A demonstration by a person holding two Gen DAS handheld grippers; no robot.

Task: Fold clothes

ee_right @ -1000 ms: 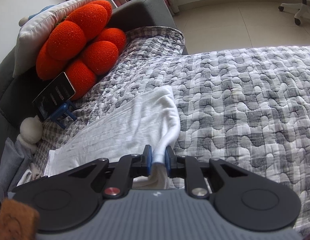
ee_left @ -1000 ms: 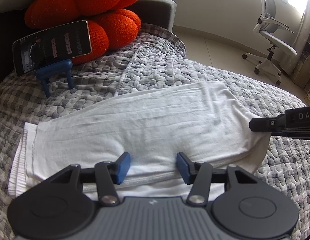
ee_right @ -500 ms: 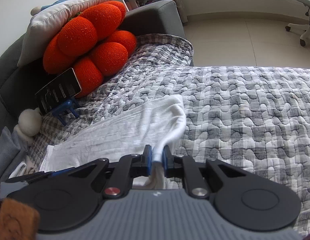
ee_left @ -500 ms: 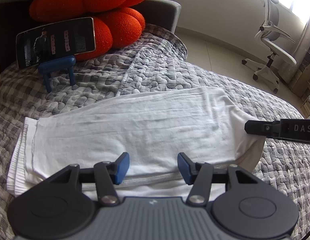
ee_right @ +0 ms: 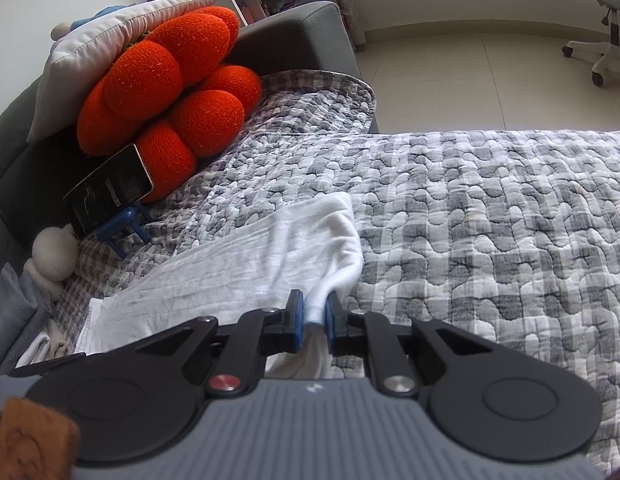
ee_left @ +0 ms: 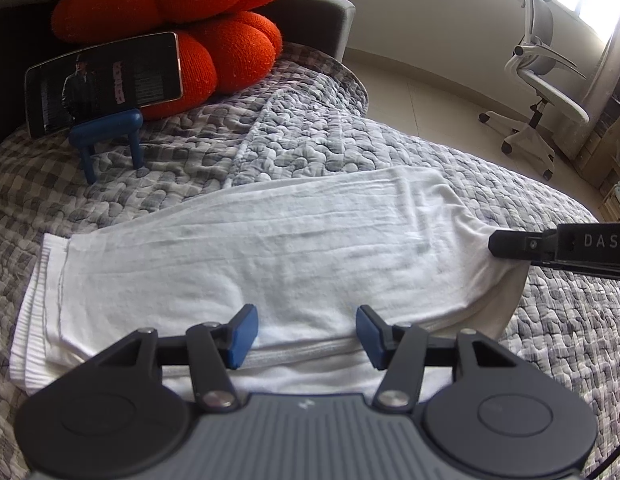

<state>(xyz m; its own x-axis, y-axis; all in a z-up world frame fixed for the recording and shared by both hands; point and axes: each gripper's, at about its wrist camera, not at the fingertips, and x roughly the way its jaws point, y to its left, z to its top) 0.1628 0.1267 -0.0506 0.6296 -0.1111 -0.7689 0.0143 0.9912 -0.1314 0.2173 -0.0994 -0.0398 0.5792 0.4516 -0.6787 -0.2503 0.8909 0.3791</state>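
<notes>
White garment [ee_right: 270, 256] pinched in right gripper [ee_right: 313, 316]; left gripper [ee_left: 306, 334] spread above it

Bed covered by a grey-and-white checked quilt [ee_left: 390, 160]. Lying on it: a white garment [ee_left: 270, 256] spread flat in a long strip across the middle, a small blue stand [ee_left: 106, 132] propping a phone [ee_left: 102, 80], orange knotted cushion [ee_right: 170, 88] at the head end.

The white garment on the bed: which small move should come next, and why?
Probably close the left tool on the near edge of the white garment. Its pads stand open over that hem, while the right tool already pinches the garment's end; both grips allow a fold.
</notes>
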